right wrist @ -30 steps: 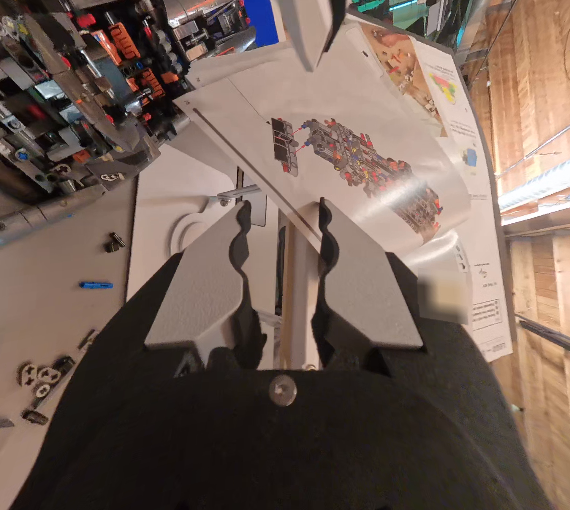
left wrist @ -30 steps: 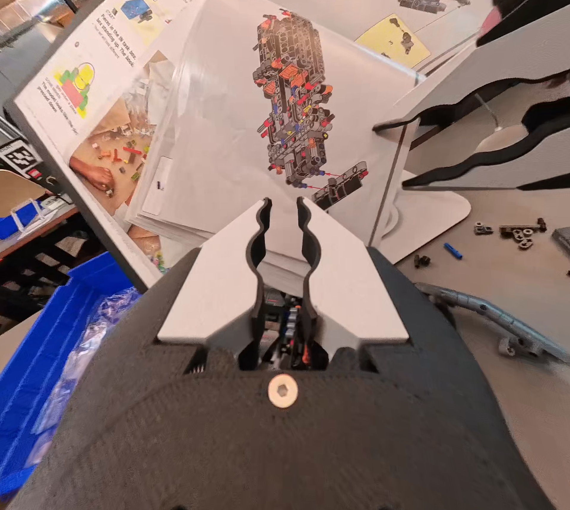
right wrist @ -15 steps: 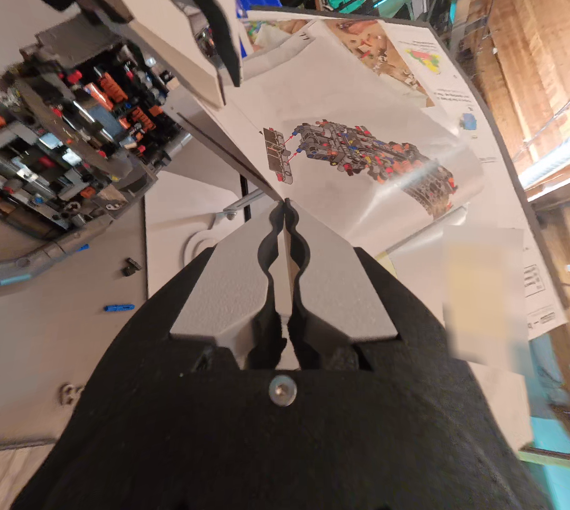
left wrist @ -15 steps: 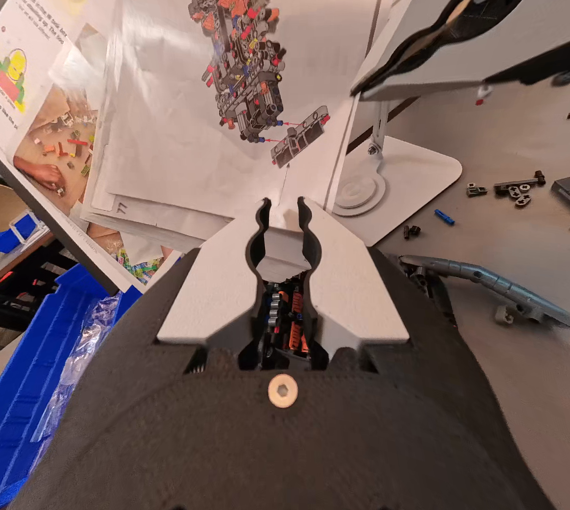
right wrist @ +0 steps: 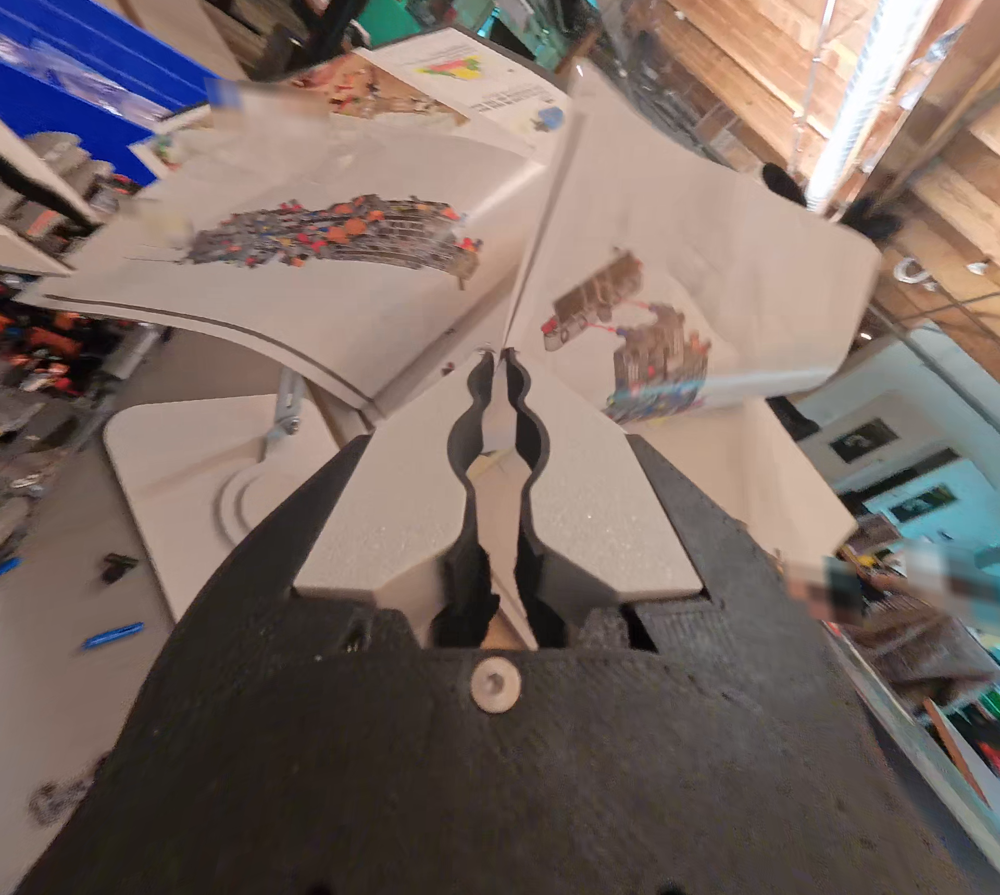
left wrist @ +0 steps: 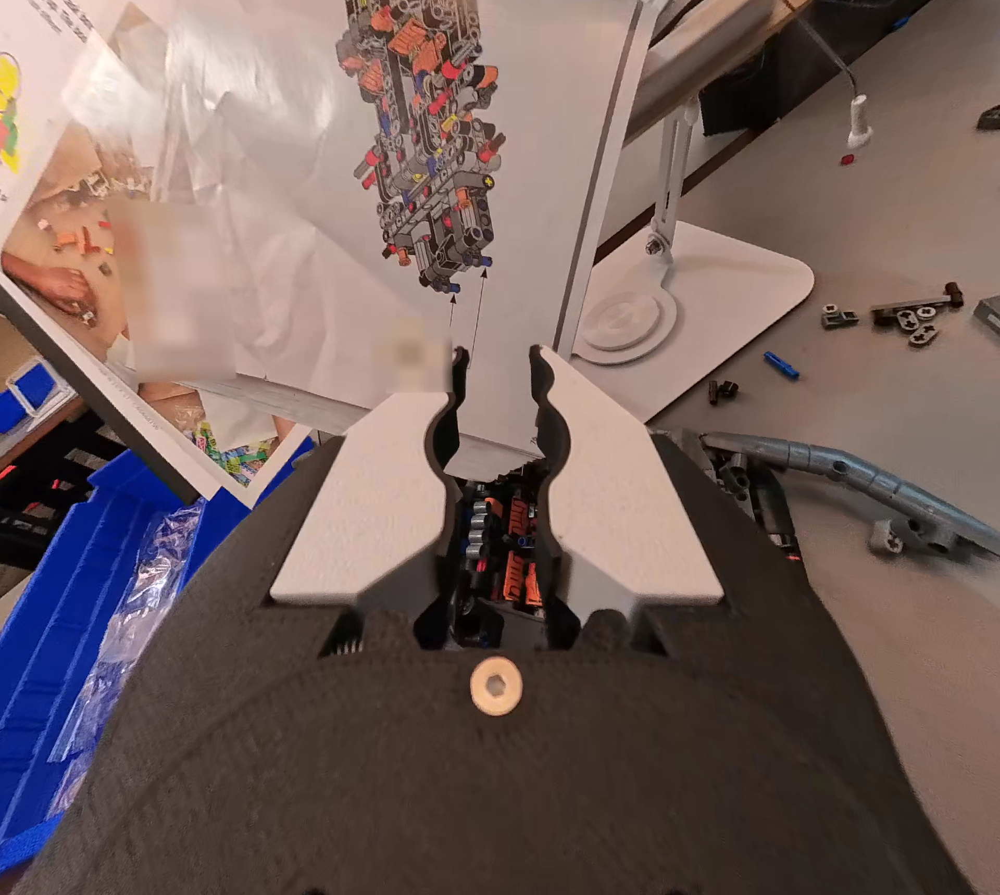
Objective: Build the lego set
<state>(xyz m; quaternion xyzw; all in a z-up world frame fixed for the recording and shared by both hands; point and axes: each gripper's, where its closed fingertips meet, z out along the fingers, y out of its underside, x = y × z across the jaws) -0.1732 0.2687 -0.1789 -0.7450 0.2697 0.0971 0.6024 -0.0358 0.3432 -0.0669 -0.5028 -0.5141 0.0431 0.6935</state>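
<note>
My left gripper has its jaws partly apart around the dark lego model, which shows orange and grey parts deep between the fingers; a grey curved beam of the model sticks out to the right. The instruction booklet stands open on a white stand just ahead. My right gripper is shut on the edge of a booklet page and holds it lifted and bent over. The model is a blur at the left of the right wrist view.
Loose pieces lie on the table to the right: a blue pin, a small black part, and grey and black connectors. A blue bin with plastic bags is at the left. The stand's base is below the booklet. There is about 20 cm between the tips of the two grippers. Measured from the fingertips, the blue pin is 20 cm or so from the left gripper and 25 cm from the right. It turns up in the right wrist view as well.
My right gripper closed on the page's edge and swung it over, uncovering a new diagram. It has left the left wrist view. The left gripper tilted closer to the booklet.
</note>
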